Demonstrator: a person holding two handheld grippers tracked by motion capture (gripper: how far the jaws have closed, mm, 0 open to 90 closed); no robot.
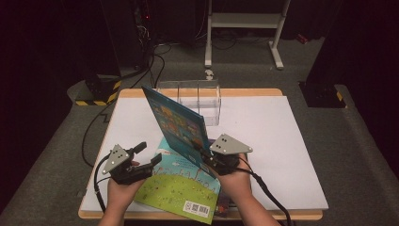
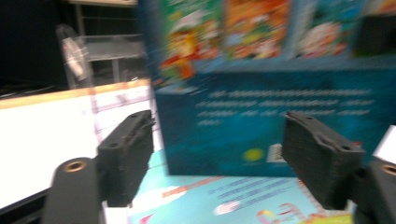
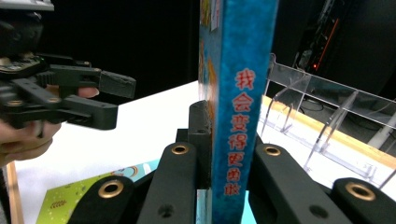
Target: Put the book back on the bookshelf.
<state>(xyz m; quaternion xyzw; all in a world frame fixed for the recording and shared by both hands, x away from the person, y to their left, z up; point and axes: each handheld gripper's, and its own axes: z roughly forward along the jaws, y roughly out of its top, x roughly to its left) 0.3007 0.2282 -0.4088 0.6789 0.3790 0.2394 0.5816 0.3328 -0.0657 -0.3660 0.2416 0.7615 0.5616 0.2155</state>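
A blue picture book [image 1: 178,121] stands tilted on its lower edge above the table. My right gripper [image 1: 206,154] is shut on its lower spine corner. In the right gripper view the jaws clamp both covers beside the spine [image 3: 239,116], which carries red characters. A green picture book [image 1: 181,188] lies flat under it, barcode toward the front edge. My left gripper [image 1: 149,153] stands open over the green book's left side, a little apart from the blue book. Its pads [image 2: 128,149] frame the blue back cover [image 2: 280,107] with nothing pressed between them.
A clear acrylic divider rack [image 1: 197,99] stands at the table's far edge, behind the blue book. The white tabletop [image 1: 273,141] lies bare to the right and far left. A white frame's legs [image 1: 277,52] stand on the floor beyond.
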